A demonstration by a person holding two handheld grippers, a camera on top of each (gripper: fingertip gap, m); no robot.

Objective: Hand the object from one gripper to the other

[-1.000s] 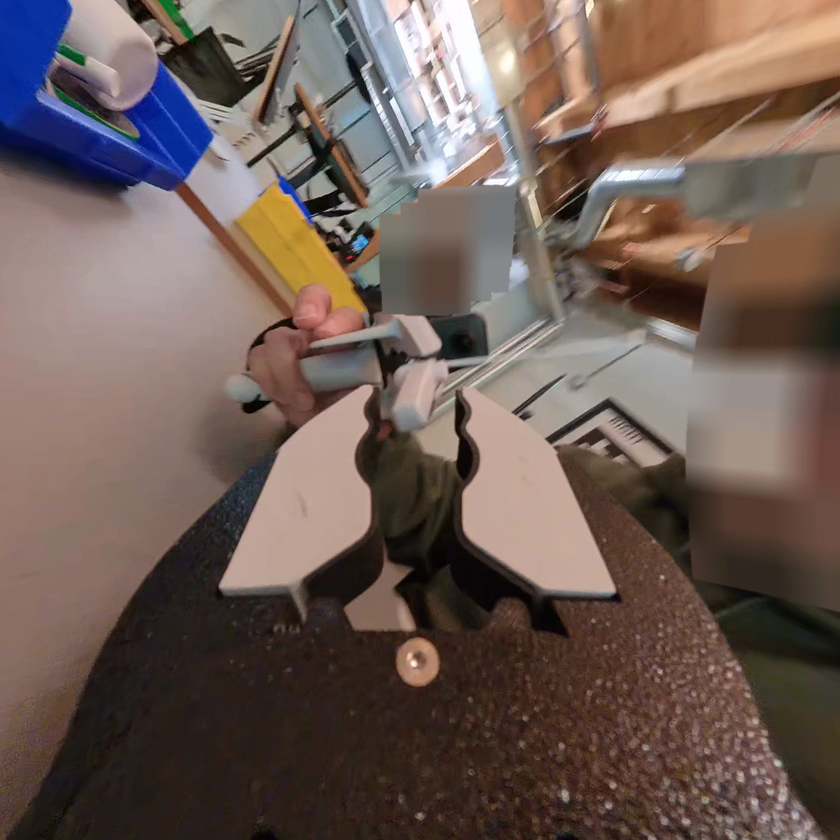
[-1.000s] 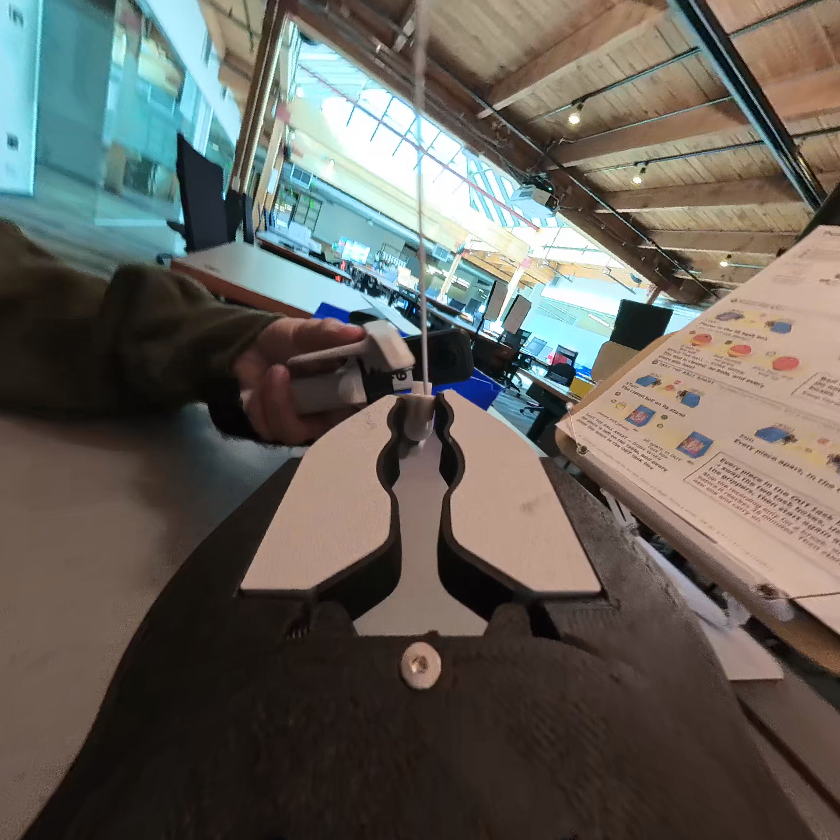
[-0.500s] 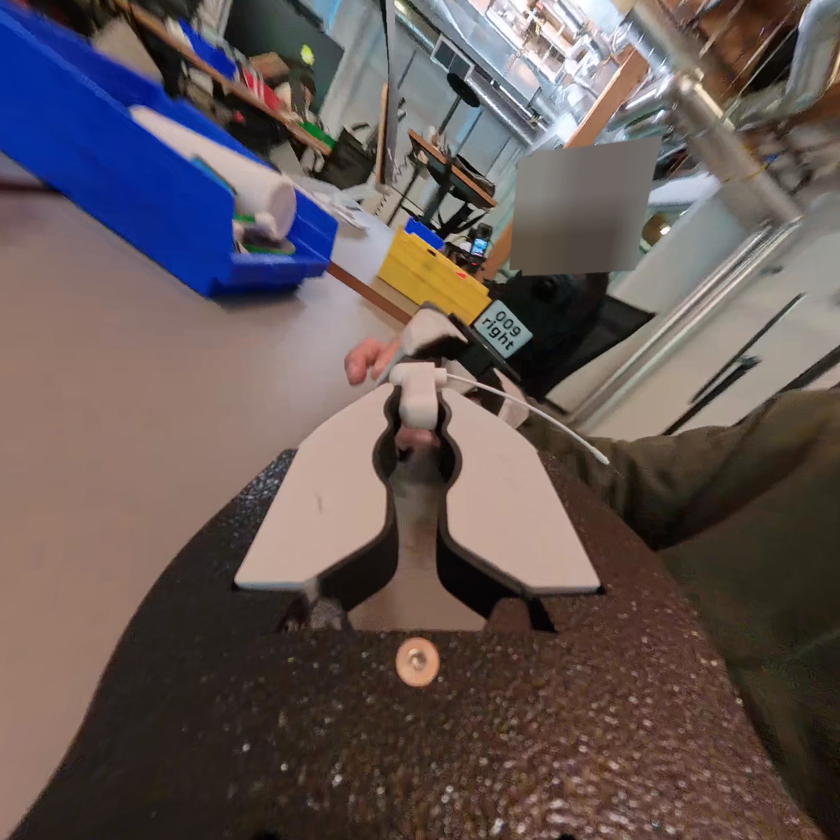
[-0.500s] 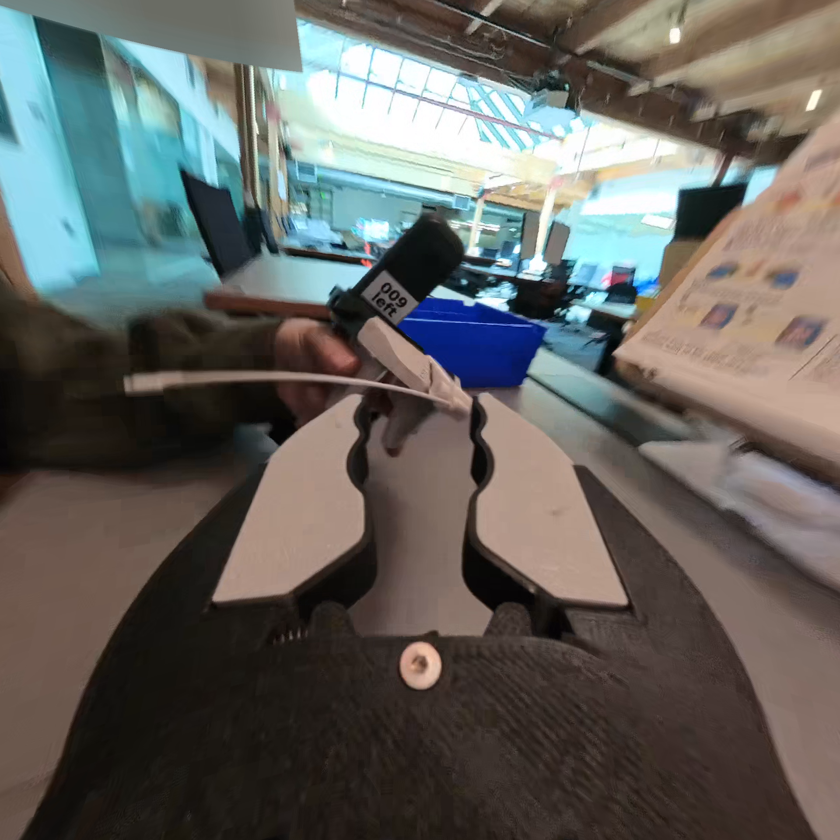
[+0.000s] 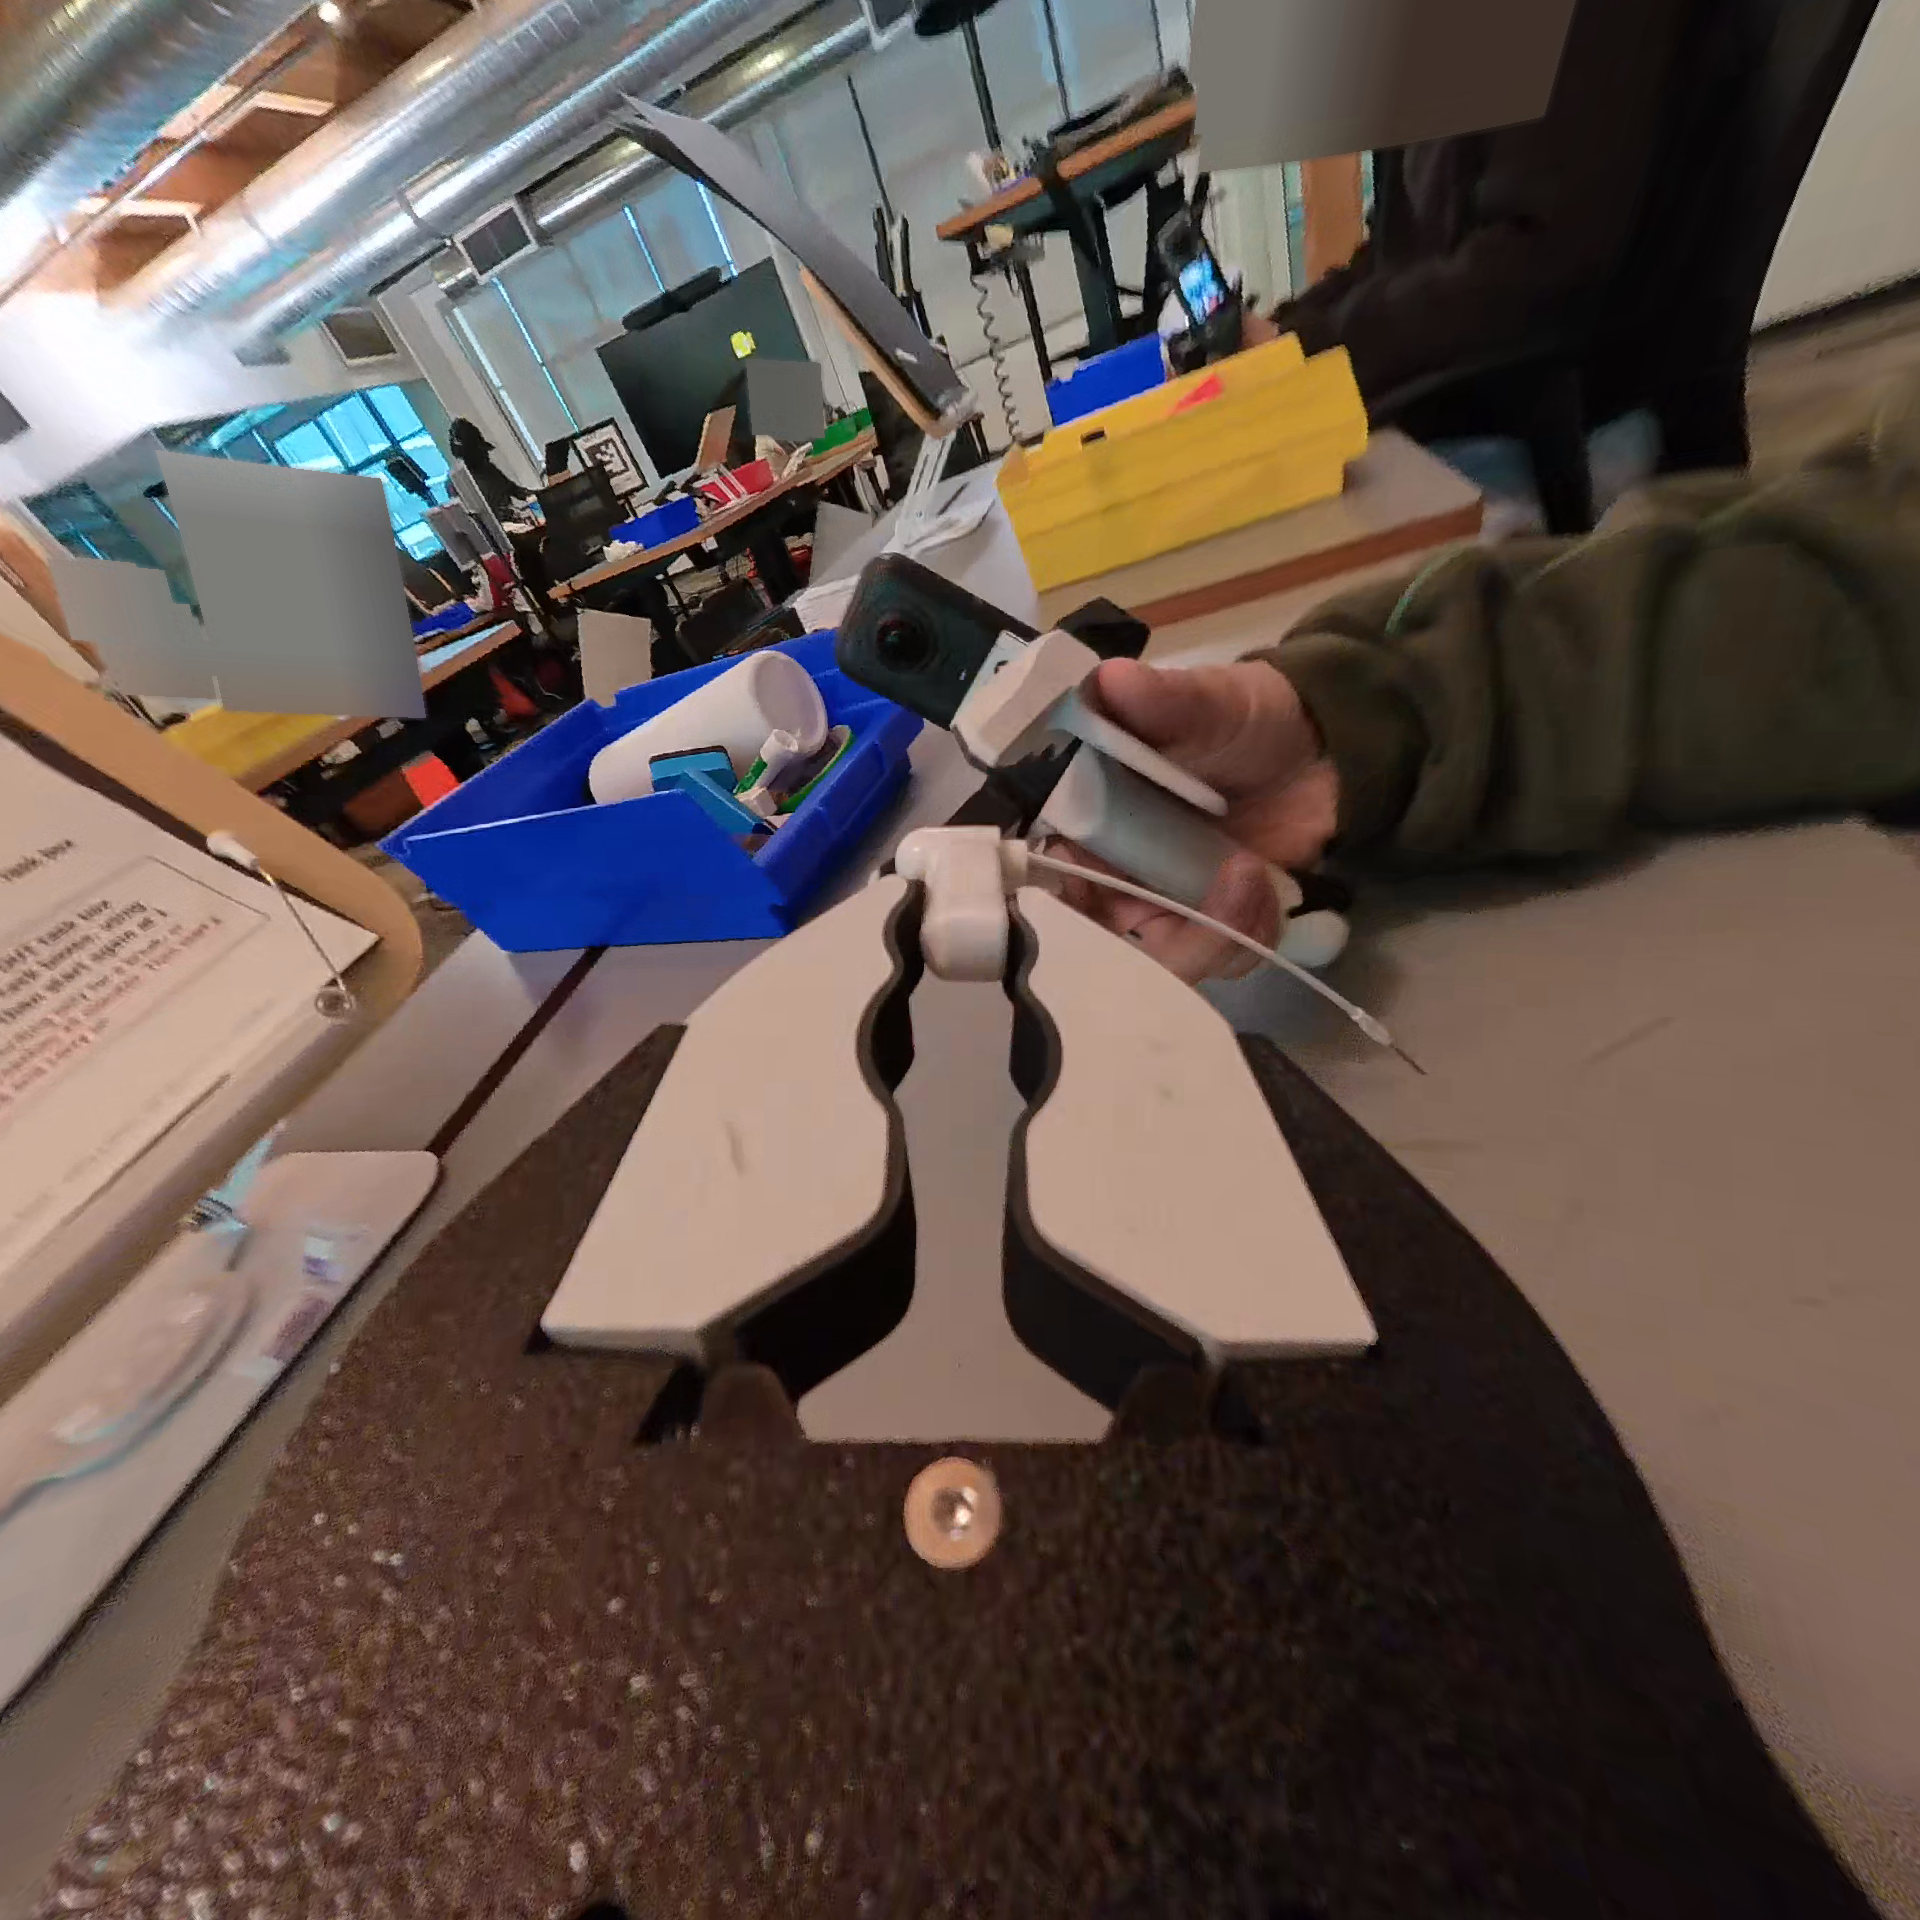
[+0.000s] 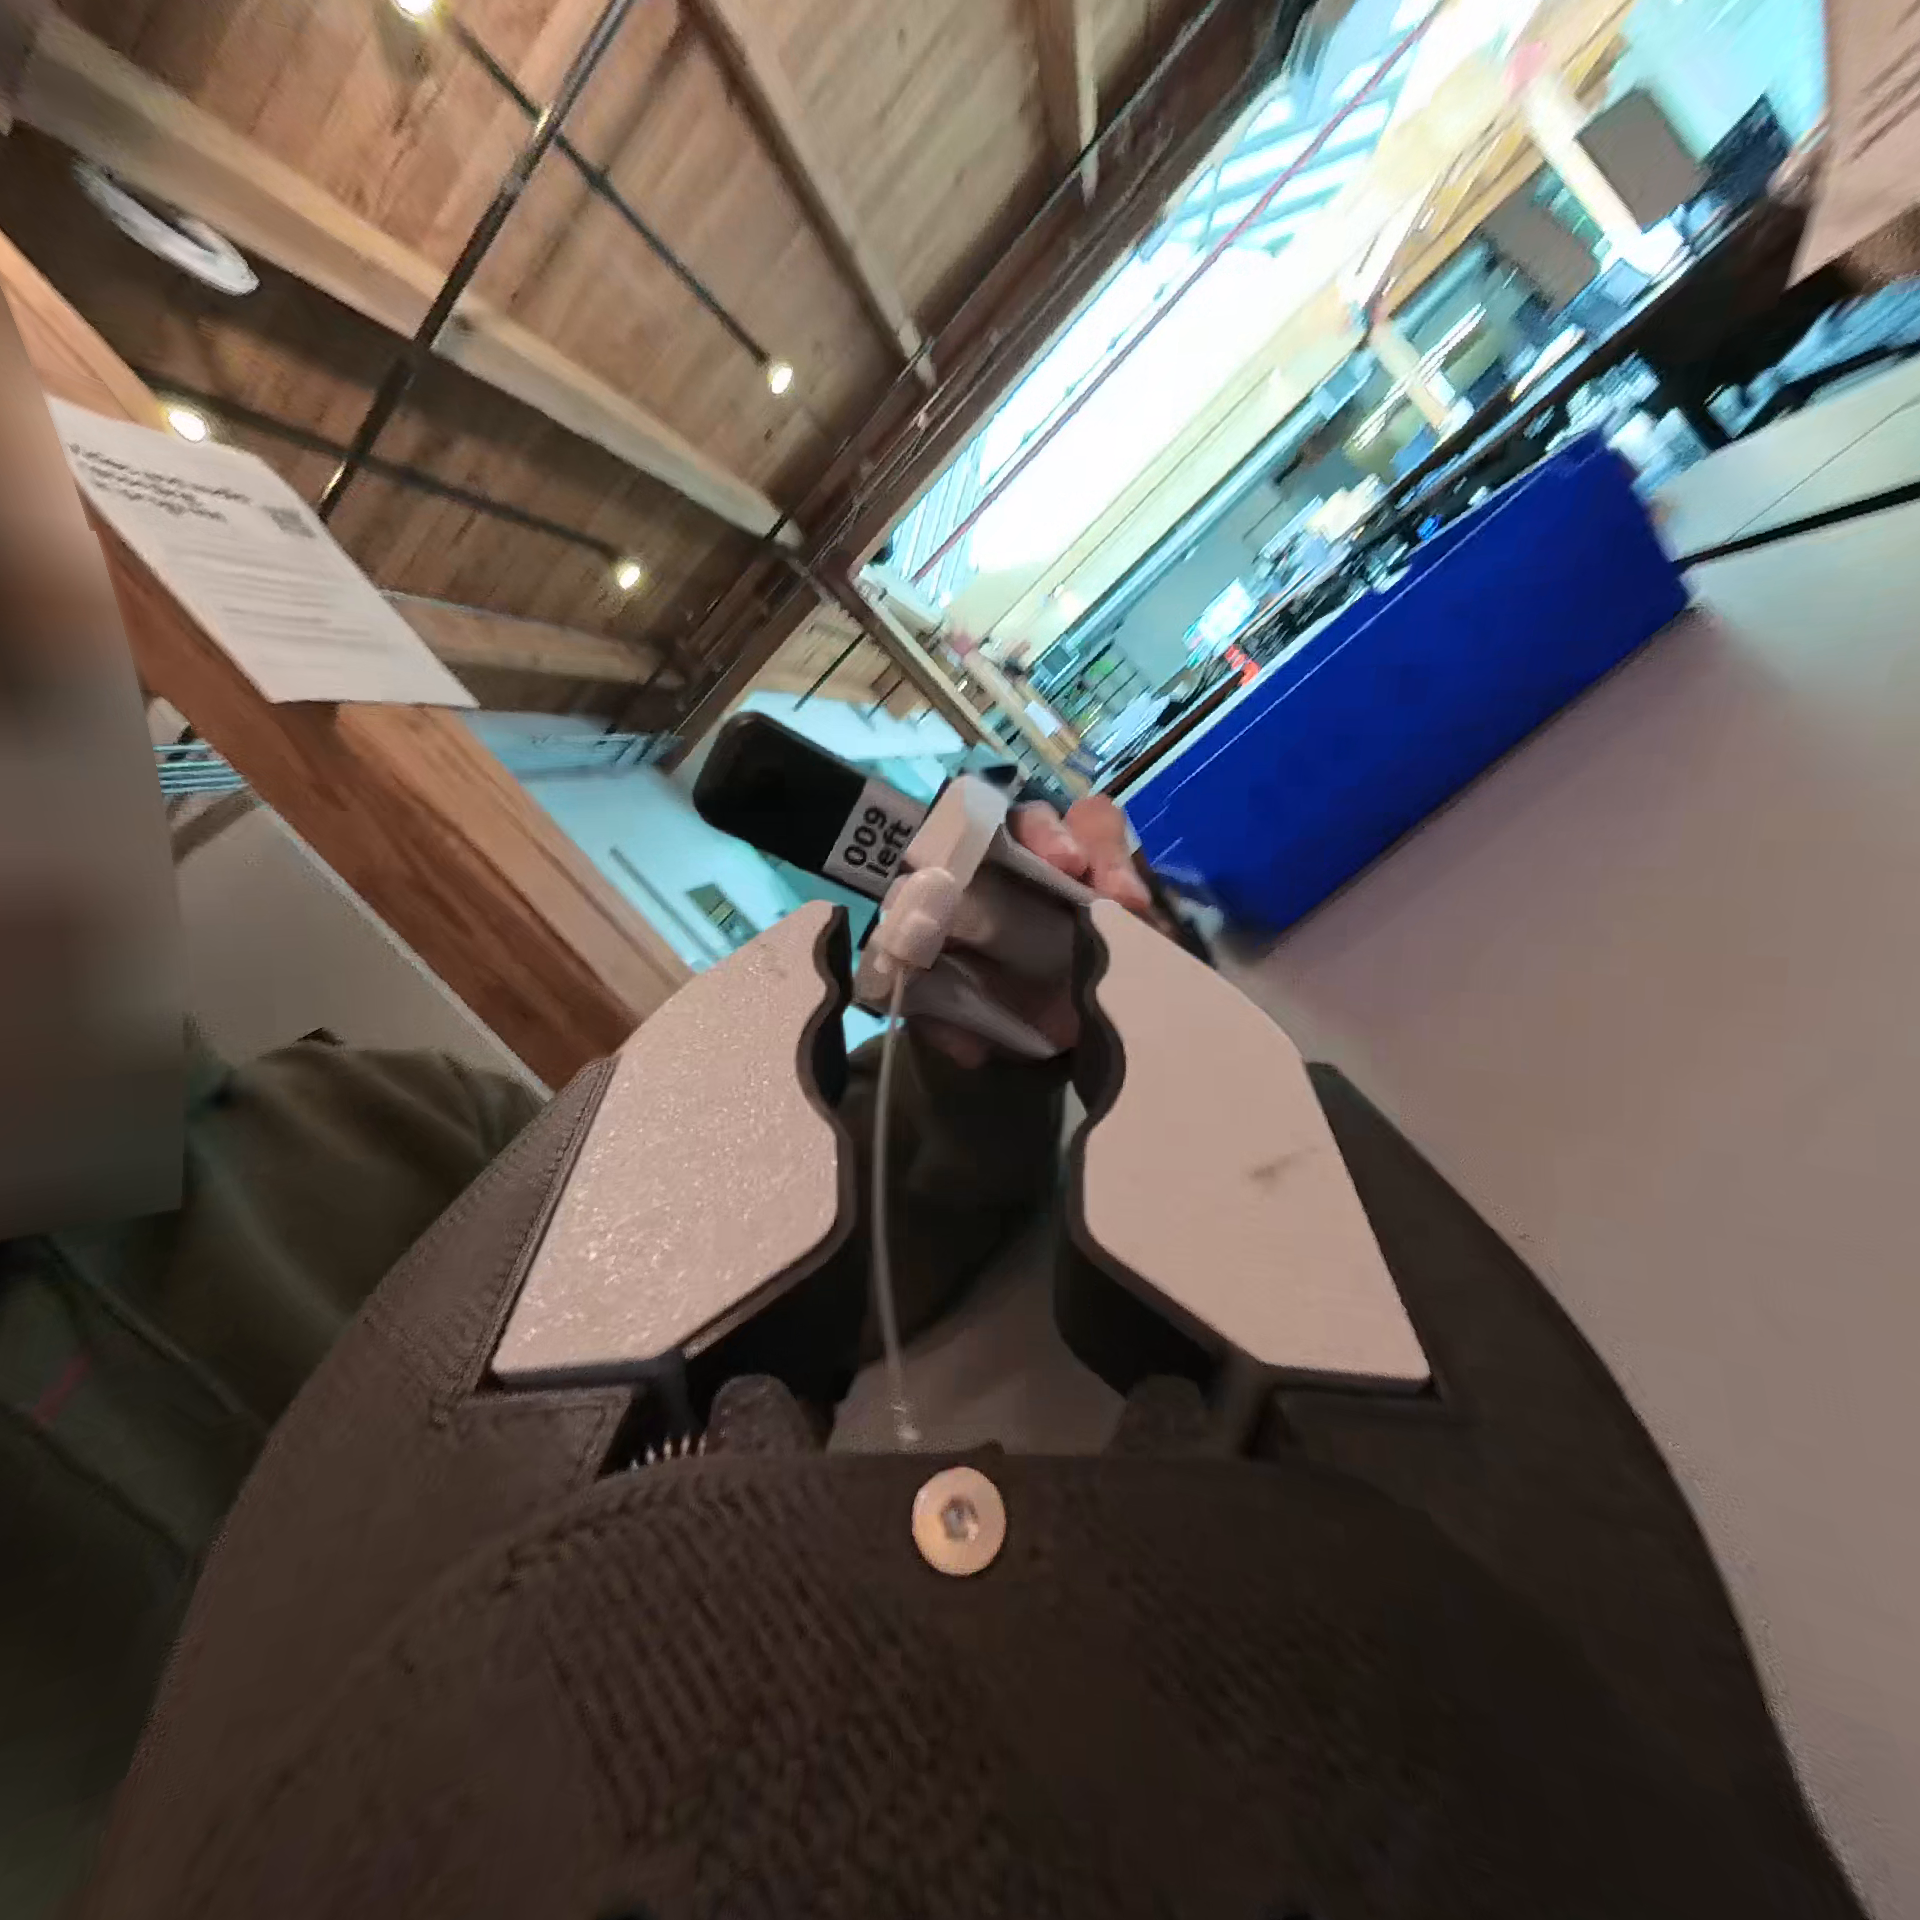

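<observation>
The object is a small white plug with a thin white cord trailing to the right. My left gripper is shut on the plug at its fingertips, above the grey table. The right gripper's body, held by a hand, is just behind and to the right of it. In the right wrist view my right gripper is open and empty. The plug and its cord hang from the left gripper close in front of the open jaws.
A blue bin with a white roll and small parts stands behind the grippers; it also shows in the right wrist view. A yellow bin is farther back. A clipboard with a printed sheet leans at the left. Only a small space, under 4 cm, lies between the two pairs of fingers.
A second ago the right gripper was shut on the plug and the left was open. The left then shut on it, the right opened, and both views have swung round.
</observation>
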